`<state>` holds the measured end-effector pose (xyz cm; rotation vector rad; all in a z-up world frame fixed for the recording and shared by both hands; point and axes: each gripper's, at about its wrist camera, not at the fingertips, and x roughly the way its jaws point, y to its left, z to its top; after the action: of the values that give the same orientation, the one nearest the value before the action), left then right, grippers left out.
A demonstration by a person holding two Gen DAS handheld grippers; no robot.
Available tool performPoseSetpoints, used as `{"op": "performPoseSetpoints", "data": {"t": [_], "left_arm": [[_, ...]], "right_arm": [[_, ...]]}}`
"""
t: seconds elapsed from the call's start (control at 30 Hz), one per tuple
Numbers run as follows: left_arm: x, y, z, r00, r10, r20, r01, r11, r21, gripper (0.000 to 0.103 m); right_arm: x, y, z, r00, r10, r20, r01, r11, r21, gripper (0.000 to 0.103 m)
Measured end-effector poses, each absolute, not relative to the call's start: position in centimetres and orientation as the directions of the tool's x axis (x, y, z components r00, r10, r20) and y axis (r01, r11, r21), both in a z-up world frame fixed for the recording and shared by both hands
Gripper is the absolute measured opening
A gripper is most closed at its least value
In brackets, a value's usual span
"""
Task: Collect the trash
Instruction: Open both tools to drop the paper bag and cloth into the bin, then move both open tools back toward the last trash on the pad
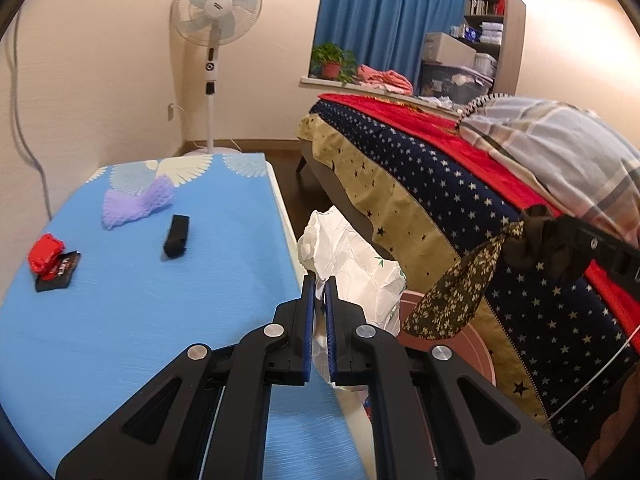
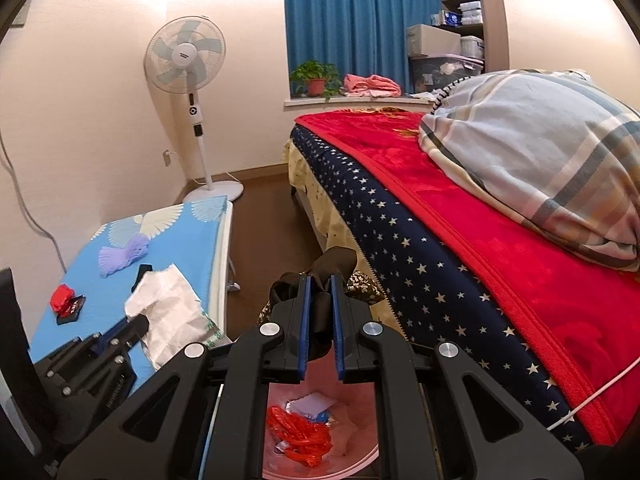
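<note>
Here, a crumpled white bag [image 1: 352,264] is pinched between the nearly closed fingers of the left gripper [image 1: 319,280] at the right edge of a blue-topped table [image 1: 140,320], over the gap beside the bed [image 1: 460,184]. A dark flowered cloth [image 1: 452,300] is clamped in the right gripper [image 2: 320,280], also beside the table, above a pink bin [image 2: 360,432]. In the bin, orange-red wrapping [image 2: 304,436] and a white scrap [image 2: 312,402] are seen. Four things are left on the table: a red wrapper [image 1: 45,254], a black packet [image 1: 58,276] touching it, a black case [image 1: 176,236] and a purple net [image 1: 136,204]. Beyond the table, one standing fan [image 1: 216,12] is seen against the wall, with one potted plant [image 1: 332,60] on the sill.
</note>
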<state>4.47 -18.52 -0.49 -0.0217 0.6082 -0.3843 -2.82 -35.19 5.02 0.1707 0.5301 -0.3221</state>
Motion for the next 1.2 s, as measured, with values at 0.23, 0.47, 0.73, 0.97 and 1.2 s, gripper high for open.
{"op": "performPoseSetpoints", "data": {"t": [0.23, 0.47, 0.73, 0.97, 1.2], "left_arm": [[4.9, -20.4, -1.9, 0.726, -0.371, -0.579, 0.372, 0.920, -0.123, 0.006], [5.2, -21.5, -2.6, 0.706, -0.386, -0.594, 0.390, 0.912, -0.129, 0.006], [6.0, -21.5, -3.8, 0.651, -0.407, -0.641, 0.396, 0.902, -0.171, 0.028], [5.8, -20.6, -3.5, 0.642, -0.435, -0.632, 0.407, 0.891, -0.201, 0.028], [5.8, -19.8, -3.0, 0.652, -0.442, -0.616, 0.397, 0.891, -0.220, 0.028]], "right_arm": [[-2.3, -35.9, 4.6, 0.802, -0.277, -0.530, 0.371, 0.926, 0.077, 0.010], [-1.8, -36.1, 4.2, 0.789, -0.288, -0.543, 0.389, 0.918, 0.077, 0.014], [-2.0, -36.4, 4.2, 0.779, -0.316, -0.541, 0.422, 0.903, 0.081, 0.050], [-2.4, -36.5, 4.5, 0.790, -0.316, -0.526, 0.426, 0.900, 0.098, 0.050], [-2.8, -36.6, 4.6, 0.795, -0.314, -0.518, 0.425, 0.898, 0.109, 0.050]]}}
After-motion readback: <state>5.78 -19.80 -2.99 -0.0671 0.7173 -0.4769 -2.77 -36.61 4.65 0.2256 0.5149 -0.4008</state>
